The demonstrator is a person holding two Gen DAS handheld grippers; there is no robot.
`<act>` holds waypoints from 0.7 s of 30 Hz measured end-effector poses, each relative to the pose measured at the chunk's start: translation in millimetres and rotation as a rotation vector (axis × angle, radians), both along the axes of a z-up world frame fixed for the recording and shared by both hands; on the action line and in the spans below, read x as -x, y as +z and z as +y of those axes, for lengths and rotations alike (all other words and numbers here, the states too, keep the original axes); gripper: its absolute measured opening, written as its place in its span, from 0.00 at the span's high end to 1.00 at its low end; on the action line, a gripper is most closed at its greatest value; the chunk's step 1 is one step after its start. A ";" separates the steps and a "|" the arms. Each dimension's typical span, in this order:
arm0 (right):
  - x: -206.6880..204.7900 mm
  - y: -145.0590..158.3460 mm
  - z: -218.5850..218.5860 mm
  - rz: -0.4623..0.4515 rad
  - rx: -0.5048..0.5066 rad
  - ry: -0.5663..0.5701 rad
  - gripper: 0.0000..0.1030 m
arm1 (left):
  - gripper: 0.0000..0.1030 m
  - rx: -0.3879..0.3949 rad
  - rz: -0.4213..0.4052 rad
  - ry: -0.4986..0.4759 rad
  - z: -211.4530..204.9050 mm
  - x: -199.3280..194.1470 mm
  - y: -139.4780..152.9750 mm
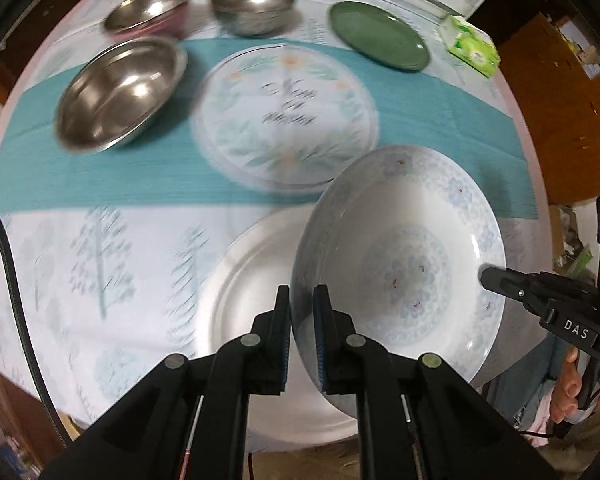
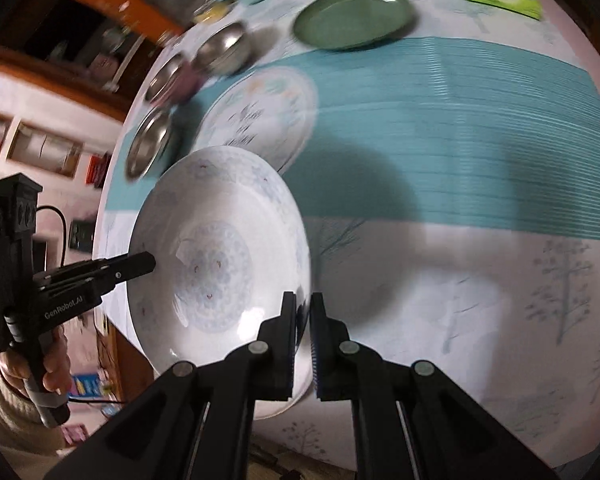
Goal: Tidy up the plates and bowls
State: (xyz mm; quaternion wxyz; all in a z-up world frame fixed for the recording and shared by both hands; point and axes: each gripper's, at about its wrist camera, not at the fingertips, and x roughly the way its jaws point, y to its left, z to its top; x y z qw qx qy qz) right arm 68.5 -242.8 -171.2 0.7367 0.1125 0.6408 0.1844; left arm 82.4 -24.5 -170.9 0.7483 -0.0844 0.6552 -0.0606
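— So, what grips the patterned bowl (image 1: 404,276)?
— Left tongs (image 1: 302,308) pinch its near rim; right tongs (image 2: 302,316) clamp the opposite rim.
— Where is it?
— Tilted between both tongs, above the white plate (image 1: 252,280) on the counter (image 1: 100,280).

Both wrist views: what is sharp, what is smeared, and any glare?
Left wrist view: held bowl and left gripper sharp; steel bowls smeared and glinting. Right wrist view: right gripper sharp, green plate smeared, shadow on tablecloth.
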 end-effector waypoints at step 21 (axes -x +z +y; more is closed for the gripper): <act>31.0 -56.5 42.2 0.097 0.054 0.081 0.93 | 0.91 -0.026 0.027 0.009 24.7 42.6 -61.7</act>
